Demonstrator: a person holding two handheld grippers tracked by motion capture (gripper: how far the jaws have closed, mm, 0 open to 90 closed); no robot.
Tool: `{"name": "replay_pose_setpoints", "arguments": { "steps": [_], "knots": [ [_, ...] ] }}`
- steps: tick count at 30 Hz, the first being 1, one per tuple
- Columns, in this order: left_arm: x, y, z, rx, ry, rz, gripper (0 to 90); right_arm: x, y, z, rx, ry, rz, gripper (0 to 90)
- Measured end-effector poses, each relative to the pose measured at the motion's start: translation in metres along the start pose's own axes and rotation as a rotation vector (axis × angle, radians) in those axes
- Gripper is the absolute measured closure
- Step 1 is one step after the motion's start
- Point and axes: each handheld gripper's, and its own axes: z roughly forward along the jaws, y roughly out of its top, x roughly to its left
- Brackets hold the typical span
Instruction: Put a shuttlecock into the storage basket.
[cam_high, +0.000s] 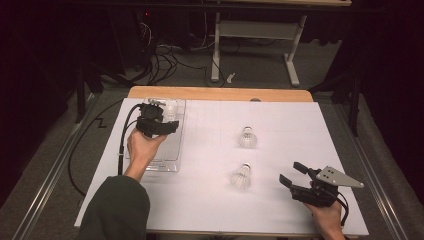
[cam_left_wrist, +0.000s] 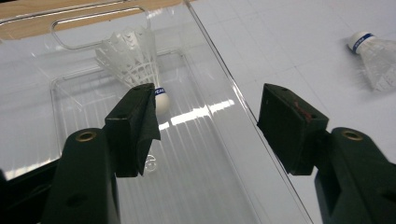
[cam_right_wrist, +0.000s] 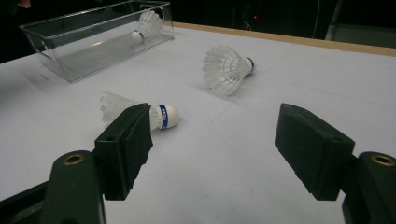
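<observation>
Left gripper (cam_high: 175, 125) over clear tray (cam_high: 172, 165), jaws apart with nothing between them, one shuttlecock (cam_left_wrist: 135, 65) lying in tray at its far end, two more shuttlecocks (cam_high: 247, 137) (cam_high: 241, 177) on white sheet (cam_high: 280, 125) mid-table, right gripper (cam_high: 291, 173) near the closer one, jaws apart, nothing held.

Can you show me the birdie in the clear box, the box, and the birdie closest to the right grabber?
Birdie in the box (cam_left_wrist: 133, 60), left gripper view, on its feathers.
Clear box (cam_right_wrist: 70, 63), right gripper view, on its near wall.
Nearest birdie (cam_right_wrist: 164, 116), right gripper view, on its blue-banded cork end.
</observation>
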Motion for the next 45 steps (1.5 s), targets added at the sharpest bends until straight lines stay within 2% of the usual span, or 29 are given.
{"name": "replay_pose_setpoints", "arguments": {
  "steps": [6, 10, 22, 29, 45],
  "knots": [
    [-0.004, -0.009, -0.009, -0.039, -0.021, 0.013, 37.7, 0.0, 0.0, 0.0, 0.002, 0.001, 0.004, 27.7],
    [-0.005, -0.015, -0.013, -0.059, -0.047, 0.002, 37.6, -0.001, 0.0, 0.0, 0.0, -0.003, 0.012, 27.7],
    [-0.007, -0.032, -0.026, -0.127, -0.061, 0.021, 37.5, 0.0, 0.0, 0.0, 0.002, -0.006, 0.018, 27.7],
    [-0.006, -0.043, -0.036, -0.176, -0.067, 0.015, 37.6, -0.002, 0.0, -0.003, 0.0, -0.01, 0.025, 27.7],
    [-0.013, -0.062, -0.053, -0.242, -0.087, 0.04, 37.9, -0.002, 0.0, -0.005, -0.006, -0.019, 0.02, 27.7]
  ]
}}
